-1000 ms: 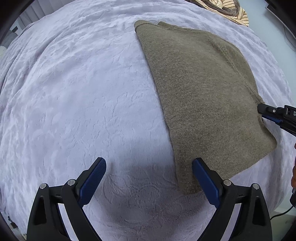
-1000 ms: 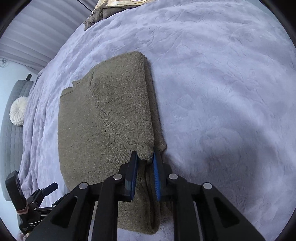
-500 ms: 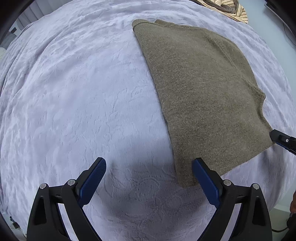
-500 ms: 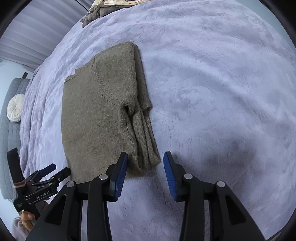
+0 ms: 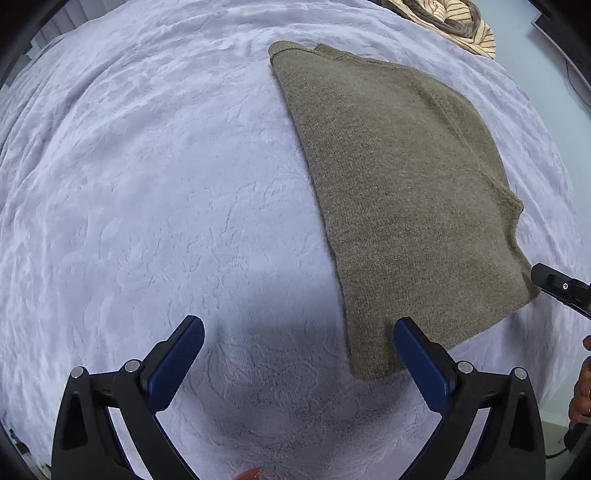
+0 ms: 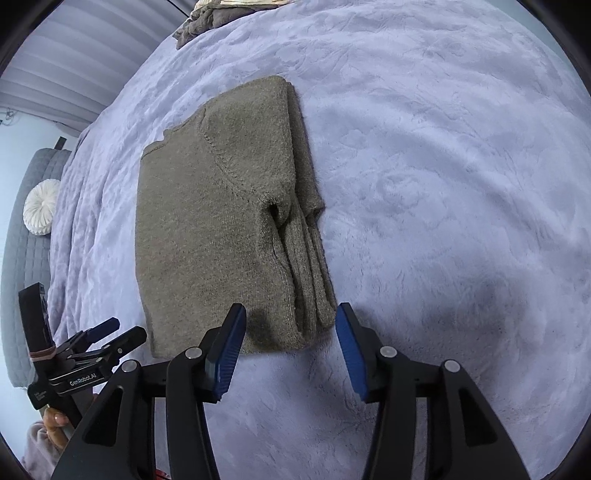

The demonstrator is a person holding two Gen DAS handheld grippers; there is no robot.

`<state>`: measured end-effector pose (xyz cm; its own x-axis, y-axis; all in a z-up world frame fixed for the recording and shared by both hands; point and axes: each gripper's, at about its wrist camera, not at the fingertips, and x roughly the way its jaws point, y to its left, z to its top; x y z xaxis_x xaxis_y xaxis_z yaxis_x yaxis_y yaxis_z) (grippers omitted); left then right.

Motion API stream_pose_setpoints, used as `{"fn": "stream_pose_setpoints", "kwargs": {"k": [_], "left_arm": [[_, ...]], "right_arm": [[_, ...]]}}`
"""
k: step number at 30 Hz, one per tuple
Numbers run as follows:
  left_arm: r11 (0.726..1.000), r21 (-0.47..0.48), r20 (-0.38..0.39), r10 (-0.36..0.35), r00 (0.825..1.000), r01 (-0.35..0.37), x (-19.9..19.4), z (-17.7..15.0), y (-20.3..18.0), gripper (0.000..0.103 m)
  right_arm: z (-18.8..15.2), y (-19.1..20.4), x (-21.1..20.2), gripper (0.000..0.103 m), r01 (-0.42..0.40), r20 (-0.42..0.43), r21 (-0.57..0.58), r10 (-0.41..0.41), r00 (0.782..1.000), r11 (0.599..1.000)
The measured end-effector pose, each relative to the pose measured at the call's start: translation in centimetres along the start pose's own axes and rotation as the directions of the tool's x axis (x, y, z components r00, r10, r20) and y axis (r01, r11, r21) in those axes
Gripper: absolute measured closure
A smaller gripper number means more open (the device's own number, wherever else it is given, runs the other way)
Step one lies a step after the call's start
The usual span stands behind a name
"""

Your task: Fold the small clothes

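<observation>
An olive-brown knitted sweater [image 5: 399, 192] lies flat on the lilac bedspread [image 5: 147, 184], its sleeves folded in along one side. In the right wrist view the sweater [image 6: 207, 236] shows the folded sleeve stack along its right edge. My left gripper [image 5: 299, 347] is open and empty, just in front of the sweater's near corner. My right gripper [image 6: 290, 328] is open and empty, its jaws either side of the near sleeve end without gripping it. The left gripper also shows in the right wrist view [image 6: 110, 332], and a right fingertip [image 5: 554, 284] at the left view's edge.
A heap of striped and brown clothes [image 5: 454, 22] lies at the far end of the bed, also seen in the right wrist view [image 6: 207, 18]. A round white cushion [image 6: 40, 206] rests on a grey seat beside the bed. A wide stretch of bedspread [image 6: 443, 184] lies right of the sweater.
My right gripper let go of the sweater's sleeve, opened wide and drew back toward the near edge. The sleeve now lies flat. My left gripper stayed open and barely moved.
</observation>
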<state>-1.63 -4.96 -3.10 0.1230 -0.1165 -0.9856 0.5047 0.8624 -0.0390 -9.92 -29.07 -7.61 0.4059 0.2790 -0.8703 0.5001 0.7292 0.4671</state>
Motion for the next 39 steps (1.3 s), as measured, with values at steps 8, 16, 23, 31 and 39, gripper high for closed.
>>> {"fn": "stream_pose_setpoints", "kwargs": {"k": [8, 16, 23, 31, 39], "left_arm": [[0.998, -0.066, 0.006, 0.023, 1.0, -0.023, 0.4, 3.5, 1.3, 0.0], [0.994, -0.107, -0.01, 0.019, 1.0, -0.02, 1.5, 5.2, 1.3, 0.0], [0.986, -0.161, 0.037, -0.024, 0.999, 0.029, 0.1, 7.0, 2.1, 0.0], [0.98, -0.193, 0.063, -0.033, 0.997, 0.045, 0.0, 9.1, 3.6, 0.0], [0.98, -0.184, 0.044, -0.076, 0.996, 0.083, 2.1, 9.9, 1.9, 0.0]], "right_arm": [[2.5, -1.0, 0.0, 0.049, -0.007, 0.007, 0.0, 0.007, 1.0, 1.0], [5.7, -1.5, 0.9, 0.049, -0.026, -0.011, -0.03, 0.025, 1.0, 0.999], [8.6, -1.7, 2.2, 0.049, -0.103, -0.028, -0.016, 0.102, 0.994, 0.995], [11.2, -1.0, 5.7, 0.087, -0.183, -0.089, -0.013, 0.181, 0.979, 0.983], [11.4, -1.6, 4.9, 0.095, -0.14, -0.047, -0.082, 0.137, 0.989, 0.987]]}}
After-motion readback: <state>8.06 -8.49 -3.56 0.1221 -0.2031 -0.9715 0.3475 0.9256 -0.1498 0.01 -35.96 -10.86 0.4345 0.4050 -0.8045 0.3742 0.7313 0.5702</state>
